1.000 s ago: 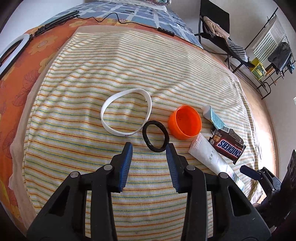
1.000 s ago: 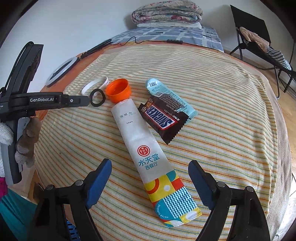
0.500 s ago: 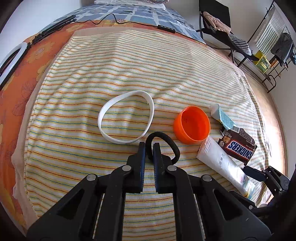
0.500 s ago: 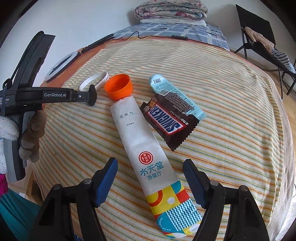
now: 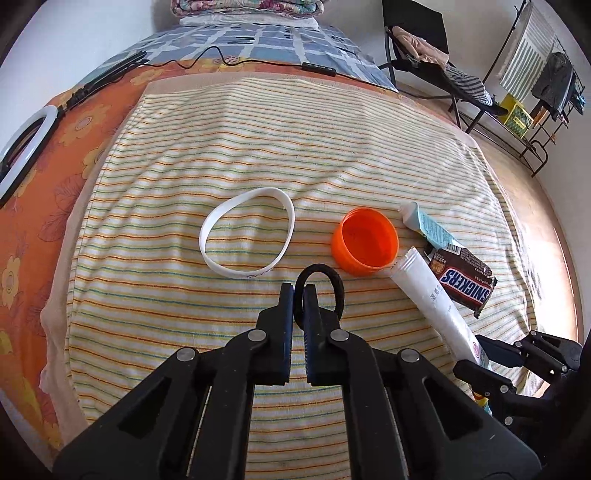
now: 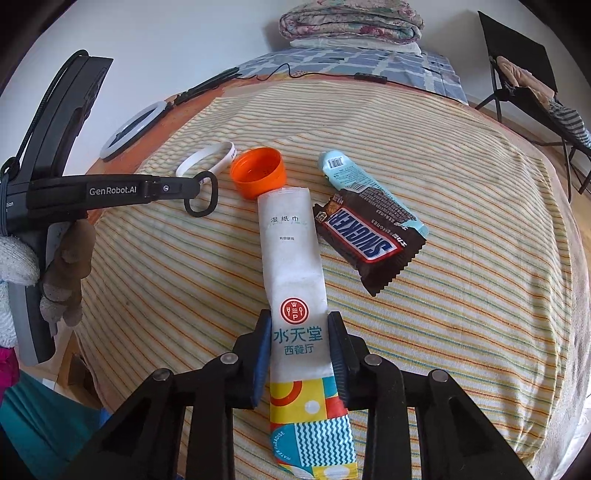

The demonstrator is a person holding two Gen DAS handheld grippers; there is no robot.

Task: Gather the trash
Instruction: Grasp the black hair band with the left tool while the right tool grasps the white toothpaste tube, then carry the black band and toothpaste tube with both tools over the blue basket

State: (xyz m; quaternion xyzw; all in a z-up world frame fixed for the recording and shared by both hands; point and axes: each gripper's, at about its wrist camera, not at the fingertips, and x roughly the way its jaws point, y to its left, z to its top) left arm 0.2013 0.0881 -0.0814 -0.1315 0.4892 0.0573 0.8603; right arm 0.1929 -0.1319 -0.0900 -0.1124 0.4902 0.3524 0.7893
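My left gripper (image 5: 298,291) is shut on the near edge of a black hair tie (image 5: 339,288), which lies on the striped towel (image 5: 295,147). The right wrist view shows the same grip (image 6: 199,182) from the side. My right gripper (image 6: 300,332) is closing on a long white wet-wipe packet (image 6: 291,251); its blue pads (image 6: 263,343) touch both edges. Beyond the packet sit an orange cap (image 6: 258,171), a Snickers wrapper (image 6: 365,240) and a light blue wrapper (image 6: 343,170). A white wristband (image 5: 229,270) lies left of the cap (image 5: 365,245).
A ring light (image 5: 22,147) and a black cable lie at the bed's far left. Folded blankets (image 6: 351,22) are stacked at the head of the bed. A black chair (image 5: 424,48) and a rack stand to the right. A gloved hand (image 6: 62,266) holds the left gripper.
The left jaws came together on the black hair tie. The right jaws narrowed from wide open until they touch the packet's edges, having moved forward along it.
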